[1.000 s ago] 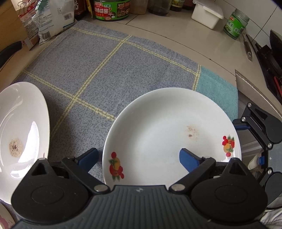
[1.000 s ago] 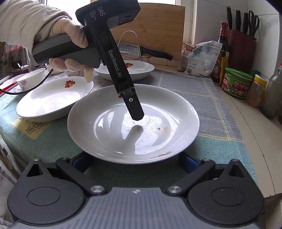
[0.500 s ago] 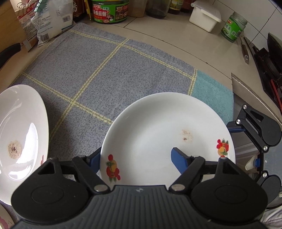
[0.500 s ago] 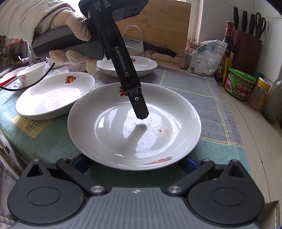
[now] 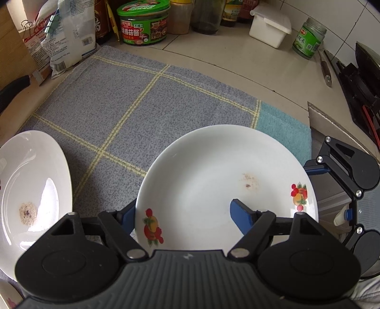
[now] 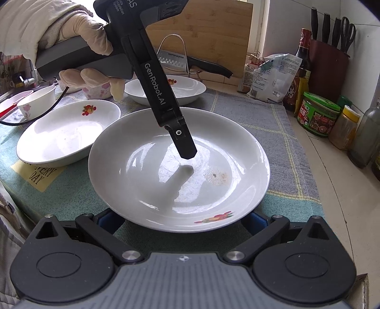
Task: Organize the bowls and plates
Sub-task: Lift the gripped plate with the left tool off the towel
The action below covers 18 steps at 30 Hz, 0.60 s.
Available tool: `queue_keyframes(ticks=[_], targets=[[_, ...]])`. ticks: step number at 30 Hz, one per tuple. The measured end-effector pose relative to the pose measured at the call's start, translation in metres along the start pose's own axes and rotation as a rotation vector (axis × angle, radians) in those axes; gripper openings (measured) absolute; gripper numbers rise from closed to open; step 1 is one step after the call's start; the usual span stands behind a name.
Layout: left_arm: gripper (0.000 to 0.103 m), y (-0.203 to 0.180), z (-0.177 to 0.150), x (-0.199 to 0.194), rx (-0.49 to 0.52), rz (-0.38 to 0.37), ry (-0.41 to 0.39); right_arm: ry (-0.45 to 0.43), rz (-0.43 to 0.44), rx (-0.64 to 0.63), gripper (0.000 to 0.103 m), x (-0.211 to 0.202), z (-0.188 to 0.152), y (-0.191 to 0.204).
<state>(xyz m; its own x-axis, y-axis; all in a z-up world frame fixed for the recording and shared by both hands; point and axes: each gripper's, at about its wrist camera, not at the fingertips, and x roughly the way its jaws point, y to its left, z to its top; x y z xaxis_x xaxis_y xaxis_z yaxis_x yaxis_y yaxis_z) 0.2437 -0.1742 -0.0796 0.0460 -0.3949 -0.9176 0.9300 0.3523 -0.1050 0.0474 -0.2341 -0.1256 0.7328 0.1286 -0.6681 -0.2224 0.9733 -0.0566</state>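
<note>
The left tool (image 5: 187,215), jaws just closed partway, clamped the near rim of the shallow white fruit-printed ceramic plate (image 5: 213,180) at lower centre, a brownish smear inside, while the right tool (image 6: 181,221) stood open around its far edge.

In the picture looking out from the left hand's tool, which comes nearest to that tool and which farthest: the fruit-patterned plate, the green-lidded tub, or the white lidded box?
1. The fruit-patterned plate, straddled by the left tool, one finger inside it, one outside the rim.
2. The green-lidded tub, far back, left of centre.
3. The white lidded box, back right. These last two look too close to call.
</note>
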Motion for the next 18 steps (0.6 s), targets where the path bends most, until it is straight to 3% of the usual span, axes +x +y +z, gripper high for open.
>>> queue_keyframes(ticks=[18], targets=[[0.079,0.012,0.039,0.001,-0.019,0.011,-0.09,-0.005,-0.05,-0.037,0.103,0.007,0.021,-0.031]])
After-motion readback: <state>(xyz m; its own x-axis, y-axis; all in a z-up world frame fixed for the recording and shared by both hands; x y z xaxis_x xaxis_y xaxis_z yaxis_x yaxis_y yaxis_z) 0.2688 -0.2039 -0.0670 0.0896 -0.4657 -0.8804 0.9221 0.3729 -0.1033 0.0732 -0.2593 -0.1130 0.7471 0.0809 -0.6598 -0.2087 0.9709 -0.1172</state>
